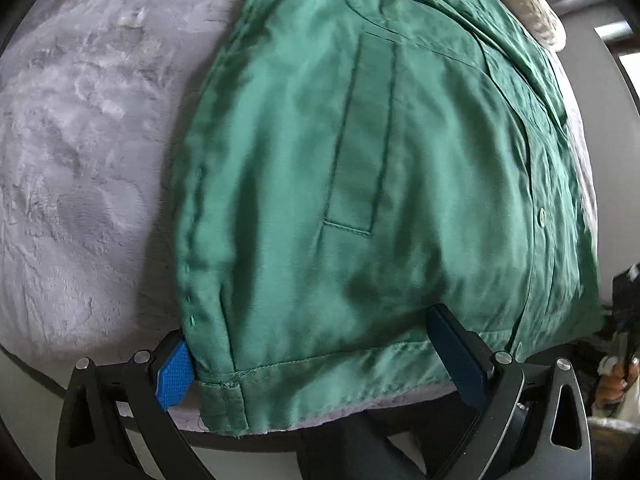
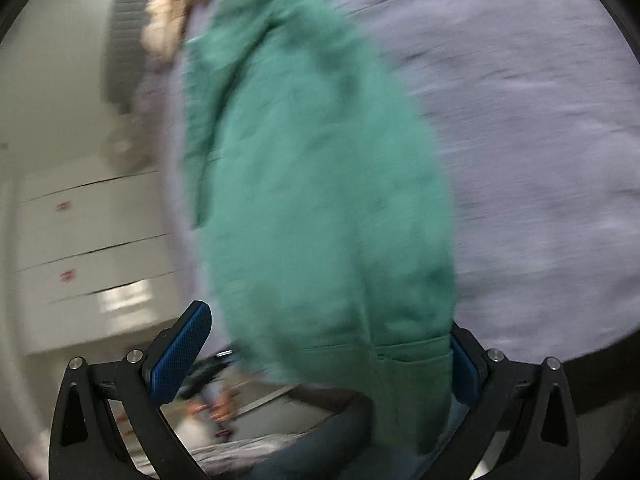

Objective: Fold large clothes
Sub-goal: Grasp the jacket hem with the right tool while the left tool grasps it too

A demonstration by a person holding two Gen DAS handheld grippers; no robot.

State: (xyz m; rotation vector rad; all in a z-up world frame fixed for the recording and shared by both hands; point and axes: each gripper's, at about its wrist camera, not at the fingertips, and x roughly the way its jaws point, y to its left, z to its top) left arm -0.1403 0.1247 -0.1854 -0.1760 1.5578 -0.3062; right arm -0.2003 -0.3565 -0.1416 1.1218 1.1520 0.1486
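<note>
A green button-up shirt (image 1: 360, 160) lies folded lengthwise on a grey plush blanket (image 1: 80, 140), its hem toward me. My left gripper (image 1: 316, 364) is open at that hem. One blue-padded finger (image 1: 174, 376) sits just off the shirt's left corner, and the other finger (image 1: 456, 352) rests on the fabric near the button placket. The right wrist view is blurred by motion. There the shirt (image 2: 320, 180) runs up the middle, and my right gripper (image 2: 320, 360) is open with the hem lying loose between its widely spread fingers.
A cream fluffy item (image 1: 532, 8) lies past the shirt's collar, also visible as the cream item (image 2: 172, 12). White drawers (image 2: 92, 232) stand left of the bed. A hand (image 1: 616, 380) shows at the right edge. The blanket (image 2: 540, 160) extends right of the shirt.
</note>
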